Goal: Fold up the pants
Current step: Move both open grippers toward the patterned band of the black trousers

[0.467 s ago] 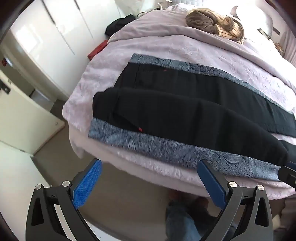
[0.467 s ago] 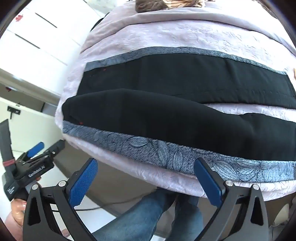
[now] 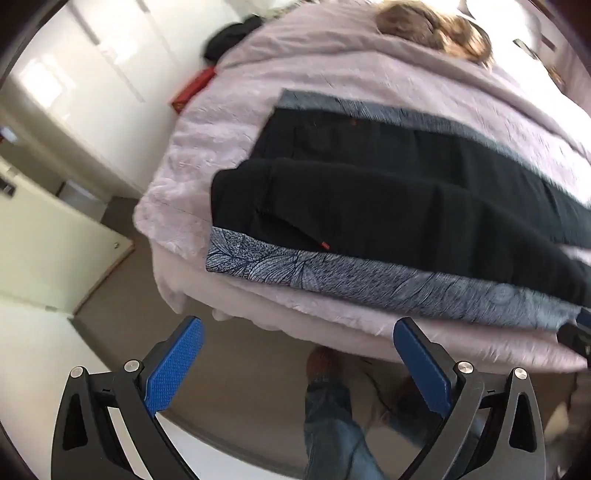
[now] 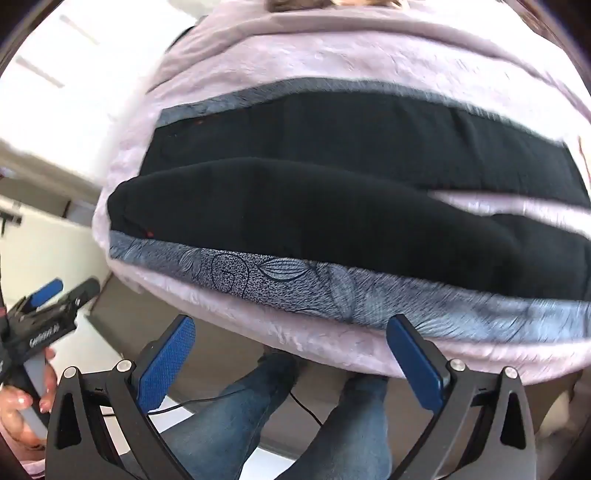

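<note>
Black pants (image 3: 369, 206) with grey leaf-patterned side stripes lie flat across the lilac bed, waist to the left, the two legs spread a little apart to the right. They also show in the right wrist view (image 4: 332, 206). My left gripper (image 3: 297, 336) is open and empty, held off the bed's near edge below the waist end. My right gripper (image 4: 290, 334) is open and empty, just off the near edge below the front stripe (image 4: 332, 291). The left gripper also shows at the left of the right wrist view (image 4: 55, 295).
The bed (image 3: 295, 70) has a lilac cover and a brown fluffy thing (image 3: 432, 29) near the pillows. White wardrobe doors (image 3: 92, 74) stand to the left. The person's jeans-clad legs (image 4: 258, 406) and a black cable on the brown floor (image 3: 229, 354) are below the grippers.
Both grippers have moved closer to the bed's near edge, so the pants look larger. Both stay open and empty. The pants have not moved.
</note>
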Demonstrator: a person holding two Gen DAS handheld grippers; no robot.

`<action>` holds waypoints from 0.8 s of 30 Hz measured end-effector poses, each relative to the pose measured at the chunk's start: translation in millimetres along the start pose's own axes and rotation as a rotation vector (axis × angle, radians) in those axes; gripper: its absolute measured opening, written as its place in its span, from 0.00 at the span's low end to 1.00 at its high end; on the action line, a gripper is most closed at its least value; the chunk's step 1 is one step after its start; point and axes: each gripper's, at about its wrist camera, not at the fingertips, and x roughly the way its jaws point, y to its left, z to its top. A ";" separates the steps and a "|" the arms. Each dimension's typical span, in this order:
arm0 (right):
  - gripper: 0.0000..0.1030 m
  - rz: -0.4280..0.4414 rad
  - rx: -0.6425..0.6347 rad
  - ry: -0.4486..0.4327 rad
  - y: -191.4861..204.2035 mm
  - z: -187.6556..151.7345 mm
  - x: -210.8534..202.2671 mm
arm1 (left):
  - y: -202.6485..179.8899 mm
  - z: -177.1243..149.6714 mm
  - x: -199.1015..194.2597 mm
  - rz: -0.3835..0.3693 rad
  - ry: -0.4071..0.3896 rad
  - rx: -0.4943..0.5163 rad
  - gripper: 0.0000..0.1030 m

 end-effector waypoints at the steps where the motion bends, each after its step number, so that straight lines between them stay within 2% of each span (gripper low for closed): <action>1: 1.00 0.019 0.021 0.013 -9.1 1.0 1.7 | 7.2 1.4 3.7 -0.002 0.000 0.016 1.00; 3: 1.00 0.023 0.066 0.035 -2.4 -2.6 11.0 | 23.9 4.7 13.6 -0.010 0.001 0.032 1.00; 6: 1.00 -0.005 0.090 0.049 9.7 -3.3 18.7 | 40.5 8.3 32.5 -0.031 0.043 0.033 1.00; 10: 1.00 -0.050 0.105 0.046 18.8 -2.5 22.1 | 50.1 16.7 50.0 -0.044 0.071 0.048 1.00; 16: 1.00 -0.089 0.136 0.067 21.8 1.3 29.4 | 44.6 23.2 63.3 -0.096 0.107 0.071 1.00; 24: 1.00 -0.111 0.155 0.072 23.2 4.3 29.4 | 29.0 30.4 66.7 -0.113 0.115 0.127 1.00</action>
